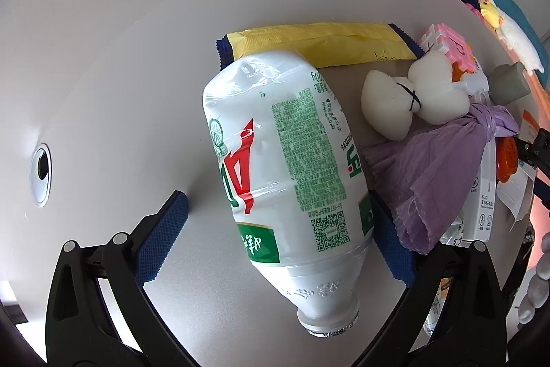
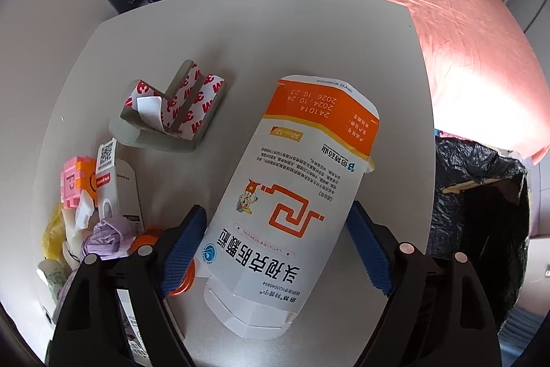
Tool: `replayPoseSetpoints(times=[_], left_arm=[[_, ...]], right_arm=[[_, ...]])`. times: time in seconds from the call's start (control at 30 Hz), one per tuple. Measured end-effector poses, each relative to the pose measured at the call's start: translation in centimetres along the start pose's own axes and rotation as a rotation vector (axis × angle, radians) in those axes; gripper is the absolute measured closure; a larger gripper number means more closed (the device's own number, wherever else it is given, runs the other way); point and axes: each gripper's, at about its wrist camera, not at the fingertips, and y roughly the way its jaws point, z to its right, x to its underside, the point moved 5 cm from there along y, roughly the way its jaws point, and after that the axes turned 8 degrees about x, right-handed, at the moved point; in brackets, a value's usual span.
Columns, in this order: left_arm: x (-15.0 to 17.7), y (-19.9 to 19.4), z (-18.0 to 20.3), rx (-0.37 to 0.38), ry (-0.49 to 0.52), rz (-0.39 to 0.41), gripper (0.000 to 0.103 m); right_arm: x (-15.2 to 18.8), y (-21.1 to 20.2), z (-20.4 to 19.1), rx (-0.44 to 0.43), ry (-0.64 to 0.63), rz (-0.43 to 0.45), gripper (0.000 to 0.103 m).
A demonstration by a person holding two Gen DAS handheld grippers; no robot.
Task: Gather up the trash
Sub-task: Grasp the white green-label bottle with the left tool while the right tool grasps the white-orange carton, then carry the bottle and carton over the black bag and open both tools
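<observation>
A squashed white plastic bottle (image 1: pixel 285 174) with a green and red label lies on the white table (image 1: pixel 120 57), neck toward the camera. My left gripper (image 1: pixel 275 198) stands open around it; the left pad (image 1: pixel 161 236) is clear of the bottle, and the right pad sits close against its side. In the right wrist view a flattened white and orange medicine box (image 2: pixel 288 195) lies on the table (image 2: pixel 275 33). My right gripper (image 2: pixel 276 207) is open and straddles the box, with both blue pads close beside its long edges.
Beside the bottle lie a yellow packet (image 1: pixel 319 43), a white plush bow (image 1: pixel 412 98), a purple plastic bag (image 1: pixel 443 167) and a small white box (image 1: pixel 486 195). A grey corner guard (image 2: pixel 172 105) with printed tape sits left of the medicine box. A black bin bag (image 2: pixel 474 212) stands at the table's right edge, by a pink bed (image 2: pixel 464 40).
</observation>
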Motion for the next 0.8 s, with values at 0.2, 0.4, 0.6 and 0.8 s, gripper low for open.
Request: replayPoseSetpoints(times=[0.2,0.4,0.6,0.8], left_arm=[[0.4,-1.7,-1.1,0.022,-0.021,0.057,0.035],[1.5,-2.9,-2.0,0.077,-0.05,0.105,0.036],[2.0,-4.0,-1.7,0.071,-0.043,0.123,0.036],[1.1,-5.4,0.3,0.065,-0.031,0.159,0.036]], right_arm=[[0.5,-0.7,0.2,-0.093,-0.033,-0.006,0.053],[1.5,-1.3,0.3,-0.201,-0.041,-0.014,0.06],[2.1,-2.6,1.2,-0.237,-0.024,0.0,0.06],[1.9,-4.7,2.5,-0.266,-0.02,0.034,0.06]])
